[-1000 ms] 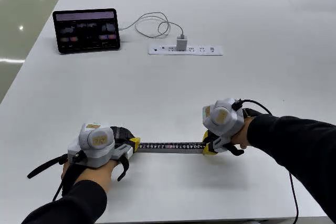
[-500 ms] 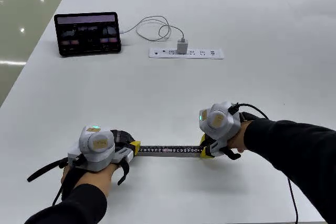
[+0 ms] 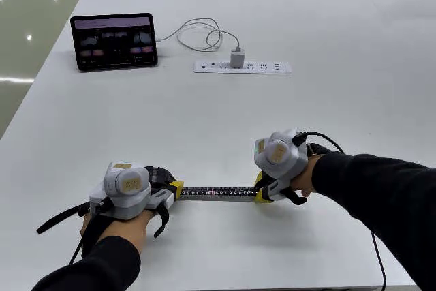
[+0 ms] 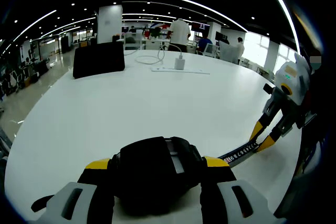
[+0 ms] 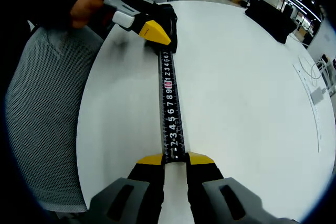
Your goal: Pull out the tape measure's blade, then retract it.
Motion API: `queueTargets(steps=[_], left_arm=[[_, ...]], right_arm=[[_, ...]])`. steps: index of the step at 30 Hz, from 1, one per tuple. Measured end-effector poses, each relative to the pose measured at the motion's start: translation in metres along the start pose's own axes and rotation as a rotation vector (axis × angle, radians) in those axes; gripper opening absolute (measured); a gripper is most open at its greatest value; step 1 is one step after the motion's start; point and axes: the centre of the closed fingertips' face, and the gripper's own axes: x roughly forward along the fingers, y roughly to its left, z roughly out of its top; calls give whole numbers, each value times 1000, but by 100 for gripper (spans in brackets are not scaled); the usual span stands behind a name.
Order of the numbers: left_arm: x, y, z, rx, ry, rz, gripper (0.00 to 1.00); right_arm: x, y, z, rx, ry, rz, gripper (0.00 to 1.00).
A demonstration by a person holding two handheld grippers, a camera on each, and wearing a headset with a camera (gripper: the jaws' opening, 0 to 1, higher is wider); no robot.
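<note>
Head view: near the bench's [image 3: 286, 18] front edge, the left gripper [image 3: 172, 189] clamps the tape measure [image 3: 157, 175]. The right gripper [image 3: 261, 194] pinches the blade [image 3: 216, 192] tip. A short length of blade is out, so retraction likely remains.

In the head view the left gripper [image 3: 169, 189] covers most of the tape measure's case [image 3: 158, 174], so only its far side shows. The blade [image 5: 169, 103] ends between the closed jaws of the right gripper [image 5: 174, 159], its tip hidden. The tablet [image 3: 114, 40] screen is too small to read. The worktop [image 3: 204, 114] is cut off near and right, as is the right sleeve [image 3: 381, 195].
</note>
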Motion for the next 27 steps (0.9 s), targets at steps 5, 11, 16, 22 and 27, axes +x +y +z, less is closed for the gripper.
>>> queueTargets(steps=[5, 11, 16, 22, 27], left_arm=[[0, 0, 0, -2, -2, 3, 62], [0, 0, 0, -4, -2, 5, 62], [0, 0, 0, -5, -2, 7, 62], [0, 1, 0, -6, -2, 7, 62], [0, 1, 0, -7, -2, 7, 62]], right_arm=[[1, -1, 2, -10, -9, 0, 11], [3, -1, 6, -8, -16, -3, 11], [4, -1, 8, -9, -20, -2, 11], [6, -1, 11, -13, -22, -2, 11], [7, -1, 13, -13, -24, 1, 11]])
